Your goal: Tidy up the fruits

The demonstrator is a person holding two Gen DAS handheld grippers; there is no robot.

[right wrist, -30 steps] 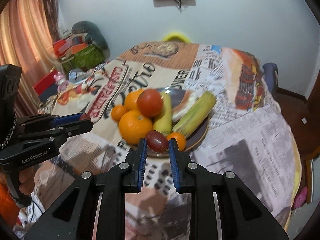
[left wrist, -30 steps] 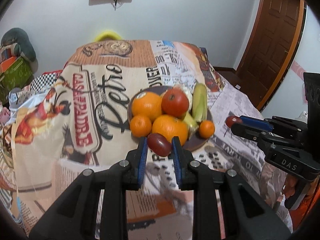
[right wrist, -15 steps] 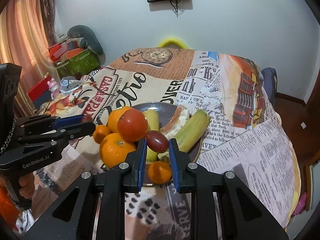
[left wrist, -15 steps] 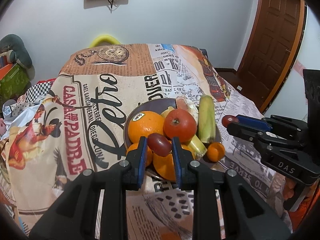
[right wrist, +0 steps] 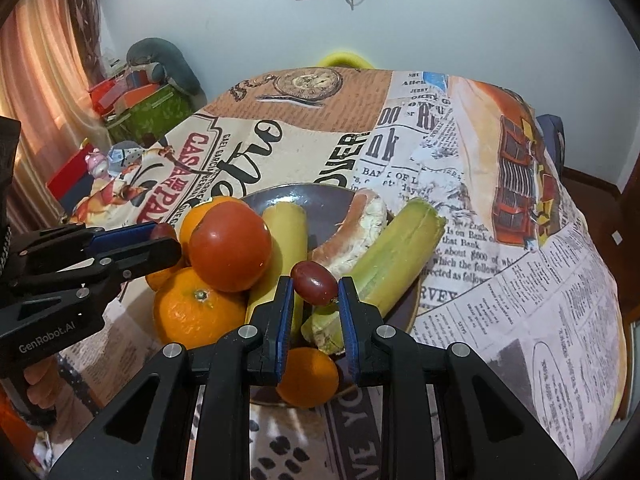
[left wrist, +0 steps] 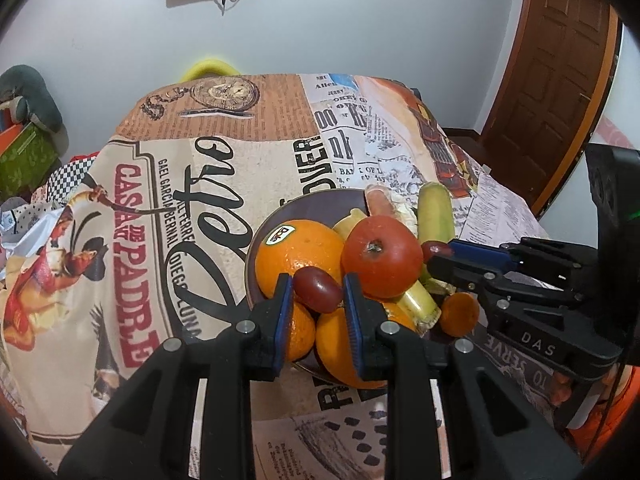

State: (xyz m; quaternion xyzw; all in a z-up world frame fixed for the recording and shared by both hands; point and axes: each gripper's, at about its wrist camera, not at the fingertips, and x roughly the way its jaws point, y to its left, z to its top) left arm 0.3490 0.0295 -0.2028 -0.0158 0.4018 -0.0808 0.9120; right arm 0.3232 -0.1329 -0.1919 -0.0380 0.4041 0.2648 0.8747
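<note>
A dark plate [left wrist: 260, 240] [right wrist: 320, 200] on the printed tablecloth holds oranges [left wrist: 298, 246] [right wrist: 198, 312], a red tomato [left wrist: 380, 256] [right wrist: 230, 246], a banana [right wrist: 286, 232], a green corn husk [left wrist: 436, 210] [right wrist: 400, 252] and a bread piece [right wrist: 356, 232]. My left gripper [left wrist: 316, 292] is shut on a dark red grape [left wrist: 318, 290] just above the oranges. My right gripper [right wrist: 314, 284] is shut on another red grape [right wrist: 314, 282] above the plate's near side. Each gripper shows in the other's view [left wrist: 444, 252] [right wrist: 160, 236].
A small orange [right wrist: 308, 376] [left wrist: 460, 314] lies at the plate's near rim. A yellow chair back [right wrist: 346, 60] stands past the table's far edge. Boxes and a grey cushion [right wrist: 160, 60] sit at the left. A wooden door [left wrist: 560, 60] is at the right.
Both grippers have moved forward and down towards the plate, each still holding its grape. The fruit pile now sits right under the fingertips.
</note>
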